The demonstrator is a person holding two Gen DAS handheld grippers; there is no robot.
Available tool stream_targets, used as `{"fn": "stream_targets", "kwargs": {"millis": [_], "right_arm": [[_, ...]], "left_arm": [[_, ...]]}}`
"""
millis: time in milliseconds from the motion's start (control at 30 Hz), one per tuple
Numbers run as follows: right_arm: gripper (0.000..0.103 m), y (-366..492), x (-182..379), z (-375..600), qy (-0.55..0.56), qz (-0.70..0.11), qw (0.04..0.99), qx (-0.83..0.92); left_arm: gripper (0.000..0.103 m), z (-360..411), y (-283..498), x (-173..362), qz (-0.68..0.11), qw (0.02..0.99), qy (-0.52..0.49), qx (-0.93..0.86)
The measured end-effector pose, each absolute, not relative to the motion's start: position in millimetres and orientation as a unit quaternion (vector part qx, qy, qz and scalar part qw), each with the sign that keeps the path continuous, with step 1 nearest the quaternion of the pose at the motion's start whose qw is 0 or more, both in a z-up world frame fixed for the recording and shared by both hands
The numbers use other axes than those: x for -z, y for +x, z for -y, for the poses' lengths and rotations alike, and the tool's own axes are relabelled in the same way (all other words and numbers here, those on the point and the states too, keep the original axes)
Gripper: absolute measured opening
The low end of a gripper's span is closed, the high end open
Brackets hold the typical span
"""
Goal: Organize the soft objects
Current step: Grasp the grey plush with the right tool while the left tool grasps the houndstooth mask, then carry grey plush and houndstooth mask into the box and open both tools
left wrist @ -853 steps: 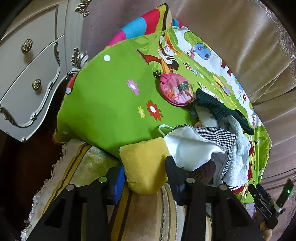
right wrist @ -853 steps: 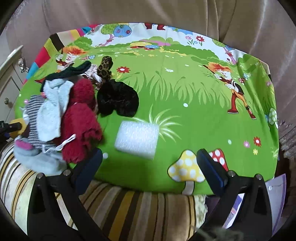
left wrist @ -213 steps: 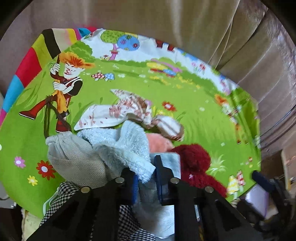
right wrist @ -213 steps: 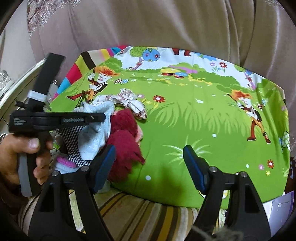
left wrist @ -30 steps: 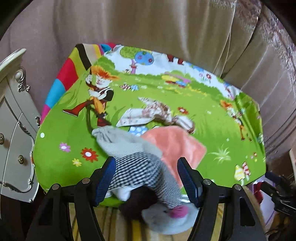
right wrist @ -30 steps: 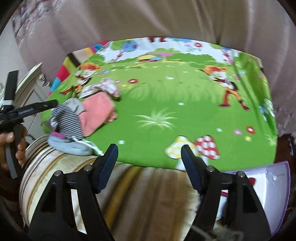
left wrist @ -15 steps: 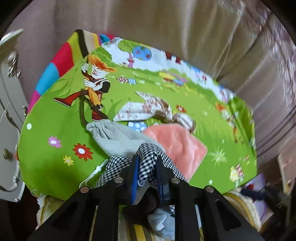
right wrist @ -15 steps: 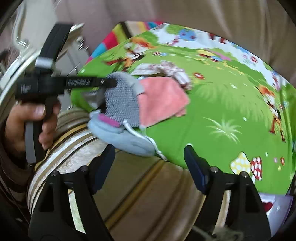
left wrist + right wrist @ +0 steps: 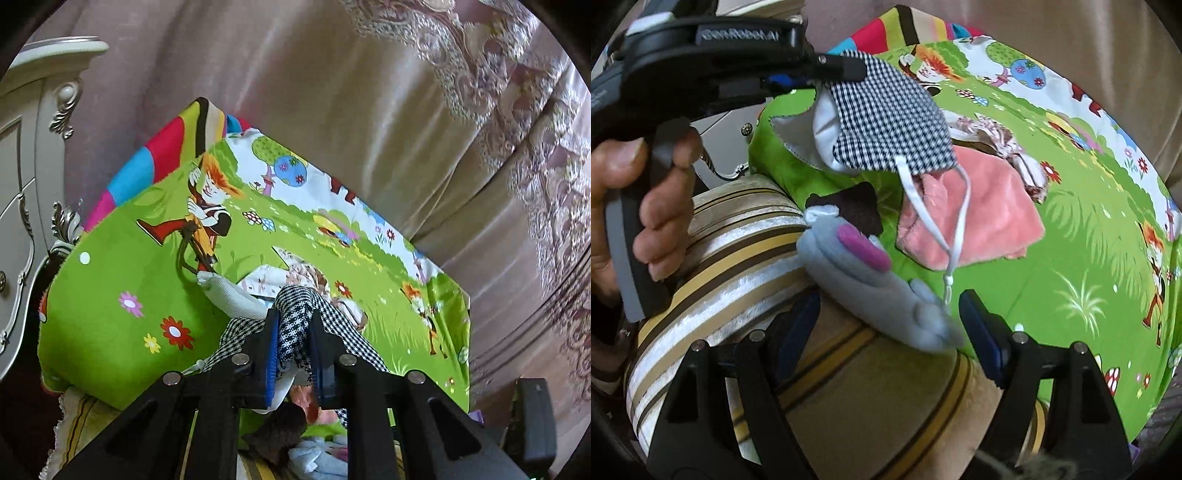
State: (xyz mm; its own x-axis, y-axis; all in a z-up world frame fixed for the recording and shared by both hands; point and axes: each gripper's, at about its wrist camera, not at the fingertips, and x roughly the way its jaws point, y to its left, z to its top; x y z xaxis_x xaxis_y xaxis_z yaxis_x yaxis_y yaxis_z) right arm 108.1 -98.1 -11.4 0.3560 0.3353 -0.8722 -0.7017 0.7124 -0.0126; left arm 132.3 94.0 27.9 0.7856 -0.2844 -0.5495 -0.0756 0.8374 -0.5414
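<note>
My left gripper (image 9: 293,332) is shut on a black-and-white checked cloth mask (image 9: 295,314) and holds it lifted above the green cartoon mat (image 9: 110,280). The right wrist view shows the mask (image 9: 886,114) hanging from that gripper (image 9: 846,70) with its white ear loop (image 9: 955,236) dangling. My right gripper (image 9: 890,325) is open around a light blue plush item with a pink patch (image 9: 871,273) at the mat's front edge. A pink towel (image 9: 979,221), a dark brown piece (image 9: 857,210), a grey cloth (image 9: 229,295) and a floral cloth (image 9: 1001,144) lie on the mat.
A striped cushion (image 9: 738,280) lies under the mat's near edge. A white carved dresser (image 9: 26,184) stands at the left. Beige curtains (image 9: 369,92) hang behind the mat. The right half of the mat (image 9: 1100,258) is bare green.
My left gripper closed on the checked mask and lifted it off the pile. My right gripper moved in to the left, down to the blue plush item.
</note>
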Motion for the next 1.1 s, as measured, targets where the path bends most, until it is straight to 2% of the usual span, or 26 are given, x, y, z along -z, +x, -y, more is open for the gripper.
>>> {"fn": "stream_targets", "kwargs": {"millis": [133,200,233,267,333,367,633,1100], "right_arm": [[0.08,114,18,88,-0.204,-0.468,0.795,-0.329],[0.075,115,20,83,-0.211,-0.466,0.793,-0.331],[0.062,115,20,82,-0.212,-0.466,0.791,-0.335],[0.043,115,21,81,-0.213,-0.468,0.788,-0.338],[0.028,114,24,81,-0.214,-0.472,0.785,-0.339],[0.025,113,24,82,-0.212,-0.473,0.785,-0.34],[0.017,109,5,105,-0.171,-0.452,0.807,-0.338],[0.016,101,-28,181,-0.078,-0.424,0.855,-0.289]], "left_arm": [[0.016,-100,130,-26,-0.315,0.902,-0.291,0.055],[0.016,-102,128,-27,-0.308,0.903,-0.294,0.053],[0.016,-103,127,-28,-0.305,0.904,-0.295,0.052],[0.016,-104,124,-29,-0.298,0.906,-0.297,0.051],[0.015,-104,121,-32,-0.287,0.909,-0.299,0.05],[0.015,-104,120,-33,-0.284,0.91,-0.3,0.049],[0.015,-100,111,-42,-0.266,0.913,-0.304,0.053],[0.015,-70,103,-69,-0.257,0.919,-0.292,0.073]]}}
